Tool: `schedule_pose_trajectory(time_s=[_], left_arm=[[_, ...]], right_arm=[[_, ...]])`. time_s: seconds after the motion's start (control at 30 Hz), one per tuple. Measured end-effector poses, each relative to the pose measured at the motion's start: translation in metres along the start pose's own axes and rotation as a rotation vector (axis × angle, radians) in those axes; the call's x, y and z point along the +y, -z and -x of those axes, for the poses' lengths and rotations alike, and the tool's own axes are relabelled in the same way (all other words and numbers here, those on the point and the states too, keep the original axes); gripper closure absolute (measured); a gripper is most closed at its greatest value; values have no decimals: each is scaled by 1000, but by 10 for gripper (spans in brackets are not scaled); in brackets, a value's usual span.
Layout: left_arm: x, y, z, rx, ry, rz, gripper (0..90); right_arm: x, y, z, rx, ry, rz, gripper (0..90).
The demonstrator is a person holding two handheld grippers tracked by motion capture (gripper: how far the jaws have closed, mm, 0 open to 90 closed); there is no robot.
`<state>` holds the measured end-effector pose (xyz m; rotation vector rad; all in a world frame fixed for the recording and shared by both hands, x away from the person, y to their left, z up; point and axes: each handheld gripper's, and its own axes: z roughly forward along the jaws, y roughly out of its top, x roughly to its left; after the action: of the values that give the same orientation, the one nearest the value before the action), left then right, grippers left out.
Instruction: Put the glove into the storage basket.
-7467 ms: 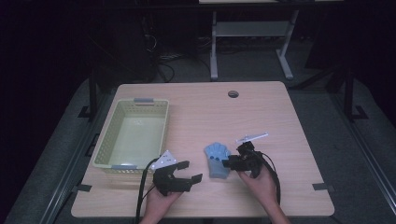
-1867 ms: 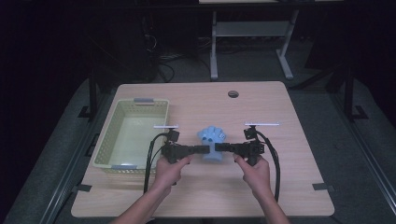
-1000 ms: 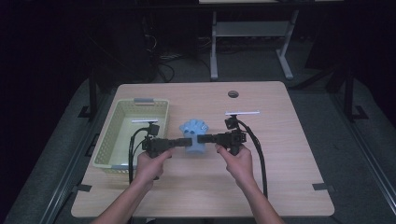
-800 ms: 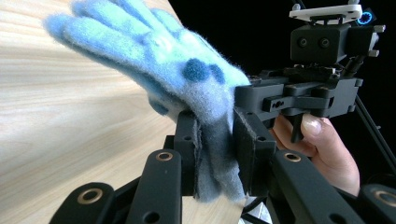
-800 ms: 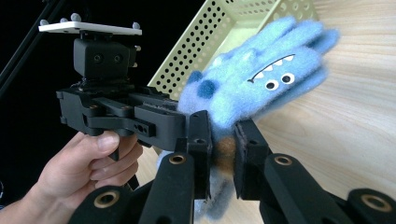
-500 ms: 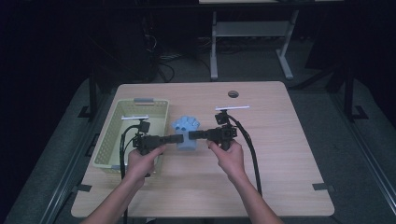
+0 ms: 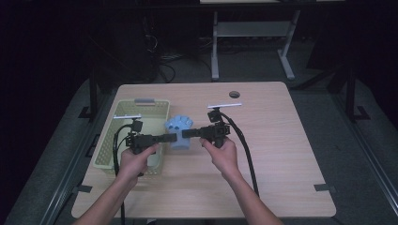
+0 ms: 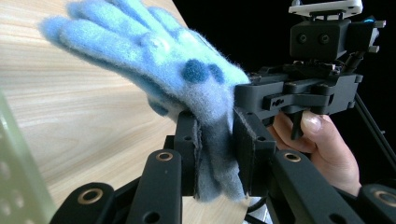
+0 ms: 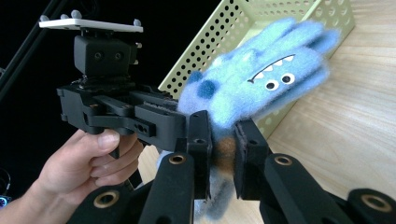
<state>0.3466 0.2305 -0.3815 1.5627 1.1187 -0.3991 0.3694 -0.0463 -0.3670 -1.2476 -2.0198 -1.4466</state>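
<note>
Bright, even light falls on the table (image 7: 281, 154) while the surroundings stay dark; close views are sharp.

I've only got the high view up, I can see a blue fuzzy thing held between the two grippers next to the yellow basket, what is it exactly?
Observer: A fuzzy blue glove with a monster face on one side: white eyes and a toothy mouth, plain in the right gripper view.
Operator: Are both grippers really clamped on it?
Observer: Yes. The left gripper has its pads pressed on the cuff end, fabric squeezed between them.
Operator: And the right one?
Observer: The right gripper is shut on the cuff too, from the opposite side; an orange-brown patch shows between its pads.
Operator: Anything on the glove's other side?
Observer: Dark blue spots, seen in the left gripper view.
</note>
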Motion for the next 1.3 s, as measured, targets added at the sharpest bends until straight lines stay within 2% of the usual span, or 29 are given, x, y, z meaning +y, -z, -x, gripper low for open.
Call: schedule_pose_trajectory(time_s=[0.27, 0.7, 1.0, 1.3], left_arm=[[2, 10, -6, 6, 7, 7, 721], [5, 36, -19, 22, 27, 20, 722], [6, 50, -25, 30, 32, 21, 723], [8, 65, -26, 58, 29, 22, 726]], right_arm=[[6, -10, -4, 1, 12, -6, 788], [13, -39, -8, 39, -2, -16, 788], [17, -54, -15, 50, 2, -27, 786], [20, -68, -21, 58, 4, -33, 783]])
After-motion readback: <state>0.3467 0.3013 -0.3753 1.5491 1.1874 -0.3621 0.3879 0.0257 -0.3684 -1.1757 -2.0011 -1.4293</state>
